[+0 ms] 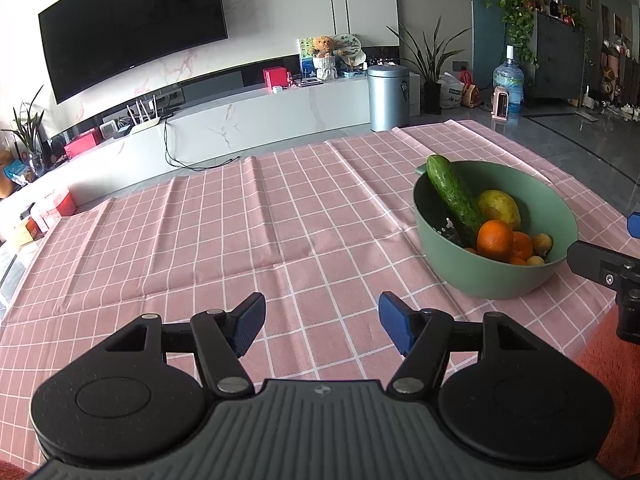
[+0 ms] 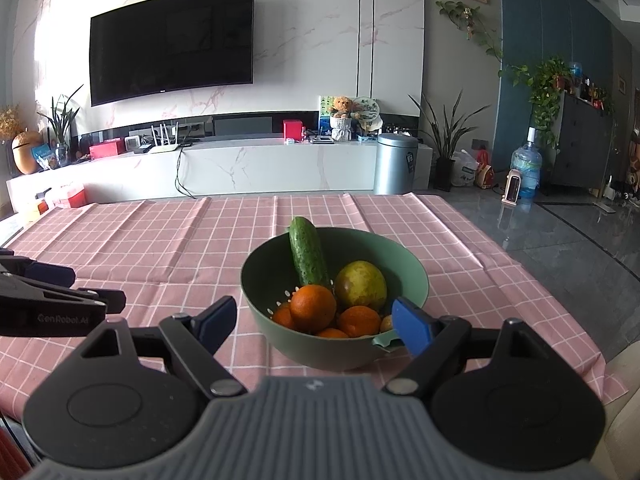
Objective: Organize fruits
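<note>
A home living room: wall-mounted television point(image 2: 172, 44), marble media console point(image 2: 256, 168), houseplants point(image 2: 450, 128), checked tablecloth point(image 2: 160, 232).

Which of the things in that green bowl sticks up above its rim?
The cucumber. It leans on the far wall of the green bowl, its tip poking above the rim; the oranges and the yellow-green fruit sit lower inside.

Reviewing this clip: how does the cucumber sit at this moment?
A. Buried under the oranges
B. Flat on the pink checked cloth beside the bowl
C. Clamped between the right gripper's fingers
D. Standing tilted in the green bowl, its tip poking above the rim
D: the cucumber leans in the green bowl, tip above the rim, behind the oranges, and the right gripper is open and empty.
</note>
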The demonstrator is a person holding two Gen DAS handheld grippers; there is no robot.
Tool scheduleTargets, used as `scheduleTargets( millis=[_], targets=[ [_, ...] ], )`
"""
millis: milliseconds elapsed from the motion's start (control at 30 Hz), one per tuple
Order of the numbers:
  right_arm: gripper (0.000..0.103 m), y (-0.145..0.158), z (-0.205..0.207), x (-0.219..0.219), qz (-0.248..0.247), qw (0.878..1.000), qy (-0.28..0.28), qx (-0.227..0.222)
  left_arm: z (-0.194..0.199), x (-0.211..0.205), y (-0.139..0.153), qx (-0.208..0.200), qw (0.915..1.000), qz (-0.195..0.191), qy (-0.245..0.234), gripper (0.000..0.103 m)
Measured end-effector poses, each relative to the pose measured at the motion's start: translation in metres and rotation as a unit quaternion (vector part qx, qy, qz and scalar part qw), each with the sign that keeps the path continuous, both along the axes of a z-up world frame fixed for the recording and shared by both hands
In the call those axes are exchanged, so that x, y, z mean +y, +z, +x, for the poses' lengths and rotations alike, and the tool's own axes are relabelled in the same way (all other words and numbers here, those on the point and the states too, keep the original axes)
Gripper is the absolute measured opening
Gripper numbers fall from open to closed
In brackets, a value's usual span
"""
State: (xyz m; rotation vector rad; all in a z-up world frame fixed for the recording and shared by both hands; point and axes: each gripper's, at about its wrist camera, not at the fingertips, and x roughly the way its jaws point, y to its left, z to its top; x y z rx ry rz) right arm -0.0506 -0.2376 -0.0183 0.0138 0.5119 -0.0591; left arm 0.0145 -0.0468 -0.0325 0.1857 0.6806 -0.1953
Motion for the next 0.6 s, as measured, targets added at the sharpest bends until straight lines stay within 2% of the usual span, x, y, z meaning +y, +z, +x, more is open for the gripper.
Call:
scheduleTargets(
  millis=[600],
  targets=[
    [0.083, -0.0016, 0.0023, 0.001, -0.004, 1.0, 0.004, 0.003, 0.0, -0.0009, -0.0002, 0.002, 1.0, 0.0, -0.005, 0.077]
  ],
)
